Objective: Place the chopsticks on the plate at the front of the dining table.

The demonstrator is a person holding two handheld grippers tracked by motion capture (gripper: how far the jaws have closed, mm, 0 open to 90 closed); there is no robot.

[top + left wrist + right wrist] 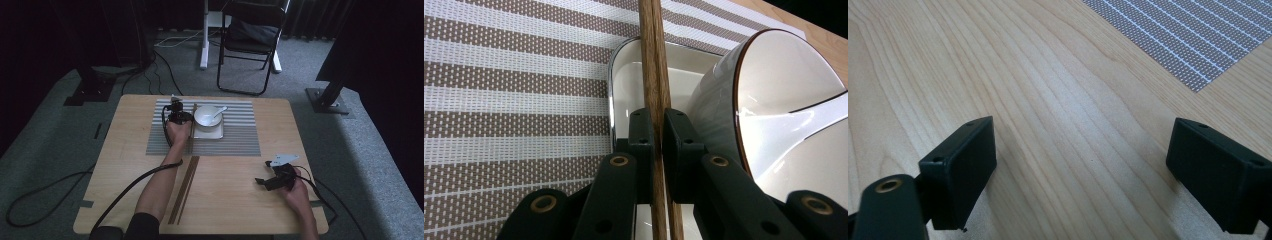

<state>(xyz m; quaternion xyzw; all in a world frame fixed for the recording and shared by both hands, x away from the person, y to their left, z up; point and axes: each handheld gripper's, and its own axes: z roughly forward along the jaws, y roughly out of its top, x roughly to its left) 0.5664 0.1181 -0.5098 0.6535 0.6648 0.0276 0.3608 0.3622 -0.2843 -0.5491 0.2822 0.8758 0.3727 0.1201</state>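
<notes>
Left hand-held gripper (657,131) clamps chopsticks (653,60) beside the bowl (774,90); right hand-held gripper (1080,165) gapes over bare table (1058,100).

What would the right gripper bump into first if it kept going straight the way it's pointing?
Probably the bare table. The right gripper has open jaws with nothing between them, and wood lies ahead. The striped mat sits farther off toward the upper right, so it would likely come later, though depth is hard to judge.

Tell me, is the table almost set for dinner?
Partly. The bowl with its spoon already sits on the striped mat. The left gripper holds one pair of chopsticks beside the bowl. Another pair of chopsticks waits on the table; the right gripper is open.
</notes>
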